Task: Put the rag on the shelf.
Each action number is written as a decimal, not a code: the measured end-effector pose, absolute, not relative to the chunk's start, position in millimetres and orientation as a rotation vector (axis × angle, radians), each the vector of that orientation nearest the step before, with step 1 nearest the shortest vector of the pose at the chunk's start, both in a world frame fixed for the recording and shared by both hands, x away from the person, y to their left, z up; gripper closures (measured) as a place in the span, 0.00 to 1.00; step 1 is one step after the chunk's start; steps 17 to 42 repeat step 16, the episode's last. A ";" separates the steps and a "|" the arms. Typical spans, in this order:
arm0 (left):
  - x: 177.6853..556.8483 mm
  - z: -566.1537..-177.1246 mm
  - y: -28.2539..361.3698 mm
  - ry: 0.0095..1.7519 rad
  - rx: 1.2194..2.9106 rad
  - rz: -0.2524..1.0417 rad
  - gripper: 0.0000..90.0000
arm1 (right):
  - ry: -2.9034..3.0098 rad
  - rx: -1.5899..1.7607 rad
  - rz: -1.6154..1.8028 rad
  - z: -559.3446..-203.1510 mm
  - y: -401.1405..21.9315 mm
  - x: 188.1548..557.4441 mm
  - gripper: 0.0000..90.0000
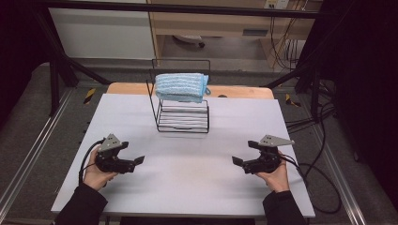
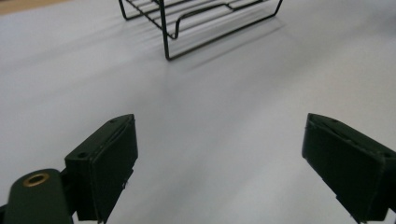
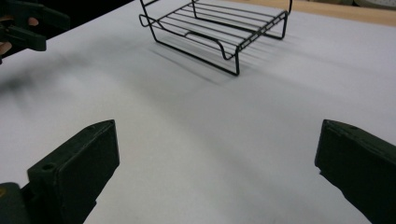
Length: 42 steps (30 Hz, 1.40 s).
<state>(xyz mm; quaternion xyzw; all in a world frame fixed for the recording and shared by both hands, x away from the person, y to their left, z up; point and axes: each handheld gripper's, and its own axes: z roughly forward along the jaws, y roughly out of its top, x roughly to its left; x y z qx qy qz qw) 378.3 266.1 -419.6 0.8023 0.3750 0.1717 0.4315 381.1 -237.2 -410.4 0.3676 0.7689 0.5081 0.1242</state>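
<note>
No text, label, brand, number or sign can be read on anything; printing, if any, is too small and blurred.

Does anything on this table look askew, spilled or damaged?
Nothing stands out. The folded blue-and-white striped towel lies across the top of the black wire rack, which stands upright on the white table. Both claws, left and right, are open with nothing between them.

Overhead plus two low rack [image 1: 182, 117]-facing views
</note>
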 end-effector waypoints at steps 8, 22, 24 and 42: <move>375.8 -435.9 267.1 0.950 2.034 0.407 0.11 | 2.281 1.123 1.439 -437.6 -253.3 369.9 0.01; 371.2 -441.5 272.6 0.969 2.034 0.397 0.11 | 2.308 1.138 1.393 -448.0 -258.5 361.1 0.01; 371.2 -441.5 272.6 0.969 2.034 0.397 0.11 | 2.308 1.138 1.393 -448.0 -258.5 361.1 0.01; 371.2 -441.5 272.6 0.969 2.034 0.397 0.11 | 2.308 1.138 1.393 -448.0 -258.5 361.1 0.01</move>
